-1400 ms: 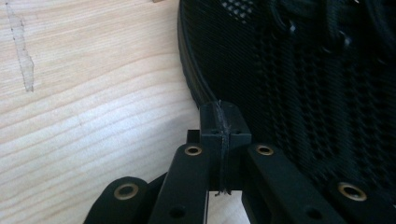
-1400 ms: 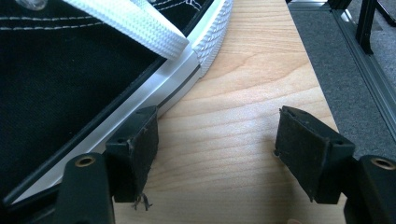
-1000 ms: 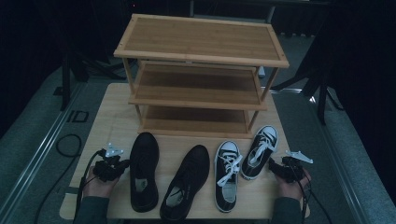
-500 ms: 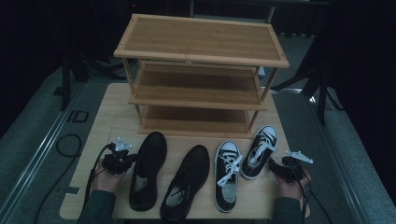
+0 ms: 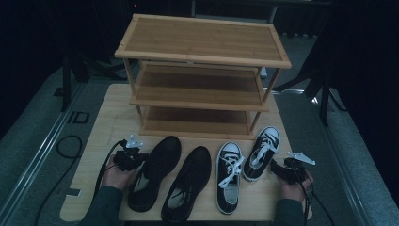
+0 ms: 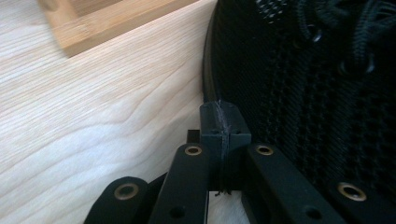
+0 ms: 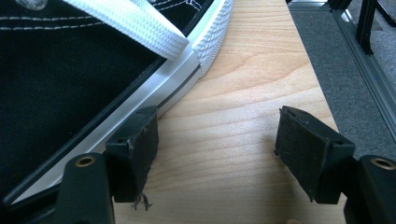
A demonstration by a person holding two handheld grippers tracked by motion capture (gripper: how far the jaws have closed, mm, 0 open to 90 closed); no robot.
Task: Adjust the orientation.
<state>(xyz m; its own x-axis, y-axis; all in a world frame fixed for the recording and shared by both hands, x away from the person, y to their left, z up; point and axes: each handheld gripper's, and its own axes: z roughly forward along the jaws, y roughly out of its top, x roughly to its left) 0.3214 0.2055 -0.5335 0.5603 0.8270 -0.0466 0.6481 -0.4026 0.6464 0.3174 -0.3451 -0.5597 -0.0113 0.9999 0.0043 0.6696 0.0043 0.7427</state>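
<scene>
At the lower left of the high view the left gripper (image 5: 133,157) sits beside the outer edge of the left black leather shoe (image 5: 155,172), which lies on the bench (image 5: 101,136) with its toe towards the rack. In the left gripper view its jaws are pressed together with nothing between them, the tips right at the shoe's sole edge (image 6: 208,70) and just touching or nearly so; which, I cannot tell. To the right of that shoe lies its mate, the second black shoe (image 5: 188,188), then a black-and-white canvas sneaker (image 5: 228,176) with loose white laces, and beside it the second sneaker (image 5: 262,151), angled towards the upper right. At the lower right the right gripper (image 5: 282,170) rests by the heel of that second sneaker; in the right gripper view its jaws stand wide, the left pad (image 7: 135,149) against the sneaker's white rubber sole (image 7: 205,42) and bare bench between the pads. The work looks to be at its start: approaching the shoes to put them away. Next, the left gripper would need to open its jaws and take the shoe by its collar or side before lifting; the right needs to shift over the sneaker's heel and close. The three-tier bamboo shoe rack (image 5: 202,52) in the upper centre holds nothing on any of its shelves.
</scene>
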